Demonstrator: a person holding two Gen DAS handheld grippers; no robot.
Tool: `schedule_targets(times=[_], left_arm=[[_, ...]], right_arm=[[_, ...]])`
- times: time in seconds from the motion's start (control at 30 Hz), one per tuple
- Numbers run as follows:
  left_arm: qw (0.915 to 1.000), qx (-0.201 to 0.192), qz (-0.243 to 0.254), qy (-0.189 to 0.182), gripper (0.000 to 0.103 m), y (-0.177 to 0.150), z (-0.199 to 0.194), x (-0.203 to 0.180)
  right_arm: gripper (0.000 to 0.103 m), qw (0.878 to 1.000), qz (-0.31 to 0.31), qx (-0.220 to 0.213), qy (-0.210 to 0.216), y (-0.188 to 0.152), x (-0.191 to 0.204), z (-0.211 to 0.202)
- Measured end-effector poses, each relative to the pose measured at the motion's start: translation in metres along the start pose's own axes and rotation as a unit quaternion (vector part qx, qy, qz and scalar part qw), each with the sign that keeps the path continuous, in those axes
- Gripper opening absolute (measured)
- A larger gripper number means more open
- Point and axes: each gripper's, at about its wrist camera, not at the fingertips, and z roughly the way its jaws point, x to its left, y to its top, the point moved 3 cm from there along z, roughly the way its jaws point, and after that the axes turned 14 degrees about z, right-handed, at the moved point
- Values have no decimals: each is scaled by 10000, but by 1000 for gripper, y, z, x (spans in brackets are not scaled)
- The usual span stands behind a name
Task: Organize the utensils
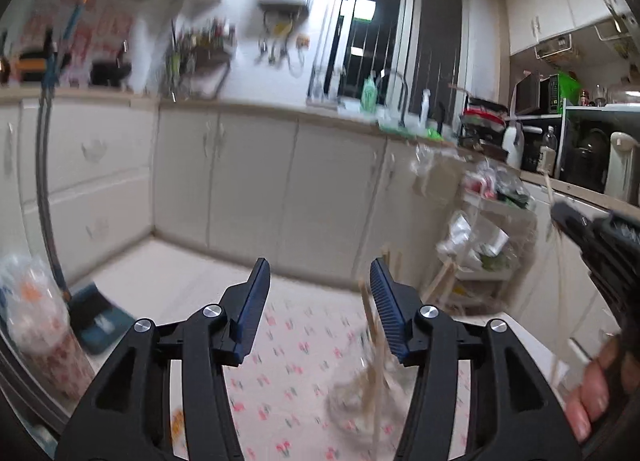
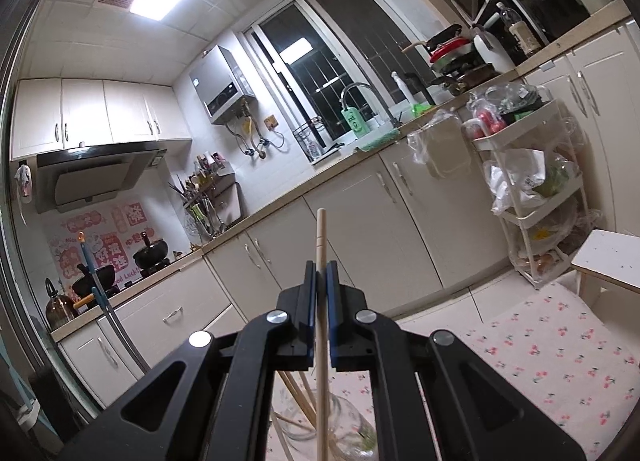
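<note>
Right gripper [image 2: 320,273]: my jaws pinch one chopstick [image 2: 321,237] upright at lower centre, ready to drop | Left gripper [image 1: 318,273]: jaws half-wide, empty | Jar [image 2: 320,421]: bottom centre below, holding other chopsticks, on cherry-print desk [image 2: 560,361].

Glass jar [image 2: 320,421] with chopsticks [image 2: 298,397] below gripper; floral cloth [image 2: 540,361] rightward free.
</note>
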Motion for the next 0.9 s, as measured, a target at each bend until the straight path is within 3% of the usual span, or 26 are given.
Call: schedule_targets(times=[0.2,0.47,0.5,0.63,0.9], left_arm=[[9926,921,-102,-786,49,-42,22,-17],[9774,1648,-74,-1325,49,-67,51,-34],[9761,1687,-87,-1365,45,-69,53,-36],[9729,1798,32,-1455,5,-74,57,-41],[9814,1415,176,-1288,5,-57,37,-39]], right_arm=[[6,9999,-30,90,-45,-7,0,-1],[6,9995,151,138,-222,-4,-20,-7],[6,9995,152,137,-222,-3,-21,-8],[6,9995,183,150,-227,-3,-23,-8],[6,9993,229,191,-209,-4,-29,-12]])
